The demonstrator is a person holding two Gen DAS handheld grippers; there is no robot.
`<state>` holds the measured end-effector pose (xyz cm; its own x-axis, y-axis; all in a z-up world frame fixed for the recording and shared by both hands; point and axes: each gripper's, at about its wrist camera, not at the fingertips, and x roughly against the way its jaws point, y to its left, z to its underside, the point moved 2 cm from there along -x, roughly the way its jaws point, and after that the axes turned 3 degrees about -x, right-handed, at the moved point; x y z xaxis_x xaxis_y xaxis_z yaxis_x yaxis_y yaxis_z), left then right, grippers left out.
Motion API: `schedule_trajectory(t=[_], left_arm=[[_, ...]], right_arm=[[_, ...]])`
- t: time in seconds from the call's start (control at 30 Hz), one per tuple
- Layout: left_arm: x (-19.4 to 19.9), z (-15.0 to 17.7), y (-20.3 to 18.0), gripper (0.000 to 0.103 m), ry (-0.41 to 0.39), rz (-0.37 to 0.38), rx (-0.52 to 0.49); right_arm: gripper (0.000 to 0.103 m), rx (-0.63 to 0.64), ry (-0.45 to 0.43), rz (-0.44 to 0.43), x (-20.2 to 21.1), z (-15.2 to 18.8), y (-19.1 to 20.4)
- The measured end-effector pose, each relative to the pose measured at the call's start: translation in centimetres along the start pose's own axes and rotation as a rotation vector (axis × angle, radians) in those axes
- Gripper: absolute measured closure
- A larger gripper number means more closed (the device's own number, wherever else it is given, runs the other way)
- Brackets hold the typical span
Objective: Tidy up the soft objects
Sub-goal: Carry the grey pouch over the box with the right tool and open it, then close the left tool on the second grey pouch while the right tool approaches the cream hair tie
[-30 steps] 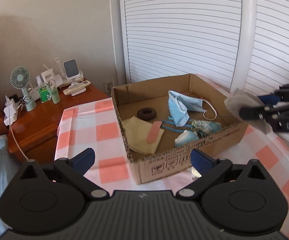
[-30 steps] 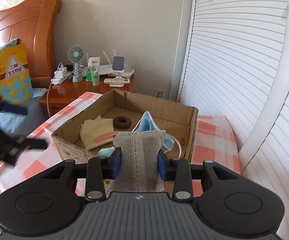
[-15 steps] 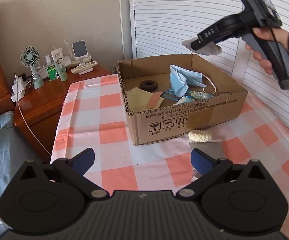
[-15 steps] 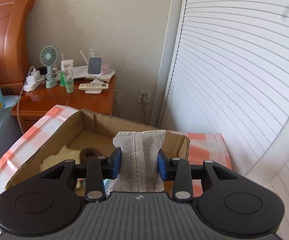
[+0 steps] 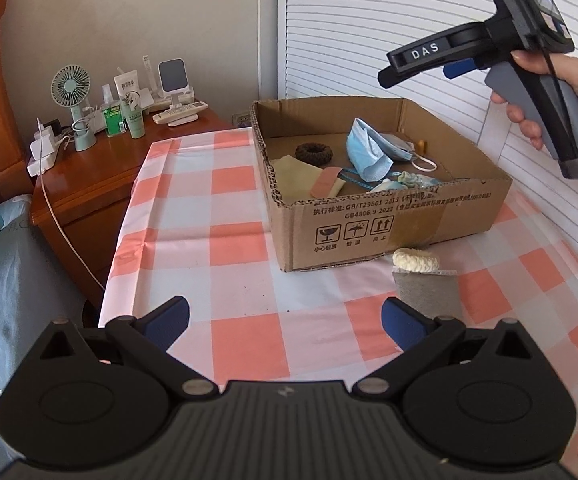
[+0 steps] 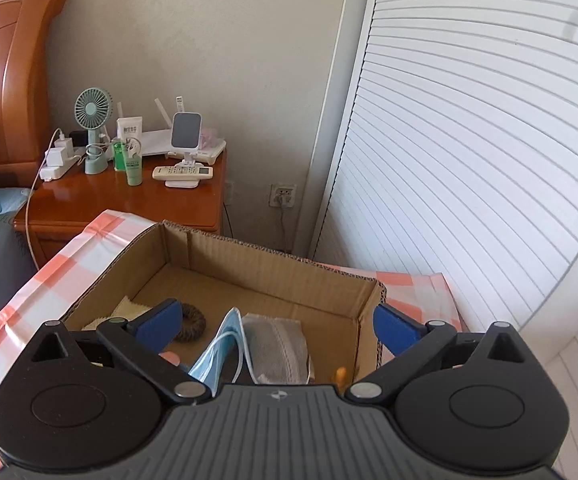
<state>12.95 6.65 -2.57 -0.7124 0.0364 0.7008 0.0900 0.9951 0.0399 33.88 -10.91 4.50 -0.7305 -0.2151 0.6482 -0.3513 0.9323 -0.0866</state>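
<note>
A cardboard box stands on the checked tablecloth. It holds a blue face mask, a dark hair ring, a yellow cloth, a pink plaster and a grey lace-edged cloth lying beside the mask. My right gripper is open and empty above the box; it also shows in the left wrist view. My left gripper is open and empty over the tablecloth. A cream scrunchie and a grey cloth lie in front of the box.
A wooden nightstand with a small fan, bottles, a remote and a charger stands left of the table. White louvered doors are behind. A bed edge lies at the left.
My right gripper has opened and the grey lace-edged cloth has dropped into the box beside the mask. My left gripper has stayed open and pulled back from the box.
</note>
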Motion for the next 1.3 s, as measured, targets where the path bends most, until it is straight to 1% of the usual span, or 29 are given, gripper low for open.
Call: schedule_trajectory(t=[0.2,0.33,0.57,0.7,0.83,0.93,1.13,1.3], left_arm=[[0.9,0.2,-0.2,0.001,-0.002,0.001,0.009],[1.5,0.5,-0.5,0.001,-0.006,0.000,0.009],[2.6,0.9,-0.9,0.001,-0.015,-0.002,0.005],[3.0,1.0,-0.9,0.001,-0.023,-0.005,0.007],[3.4,1.2,-0.8,0.001,-0.028,-0.008,0.009],[3.3,1.3,-0.6,0.001,-0.027,-0.009,0.015],[2.9,1.5,0.1,0.001,-0.018,-0.014,0.032],[2.4,1.7,0.9,0.001,-0.010,-0.023,0.054]], right_arm=[[0.000,-0.012,-0.012,-0.005,3.4,1.3,0.8],[0.000,-0.035,-0.022,-0.018,5.7,3.0,1.2],[0.000,-0.096,-0.006,-0.035,8.4,7.1,1.9],[0.000,-0.097,0.016,-0.021,9.0,9.7,2.8],[0.000,-0.116,0.051,-0.024,8.7,12.0,3.2],[0.000,-0.125,0.084,-0.023,7.8,13.2,3.7],[0.000,-0.180,0.144,-0.055,5.2,14.1,4.7],[0.000,-0.207,0.195,-0.031,2.1,14.5,5.8]])
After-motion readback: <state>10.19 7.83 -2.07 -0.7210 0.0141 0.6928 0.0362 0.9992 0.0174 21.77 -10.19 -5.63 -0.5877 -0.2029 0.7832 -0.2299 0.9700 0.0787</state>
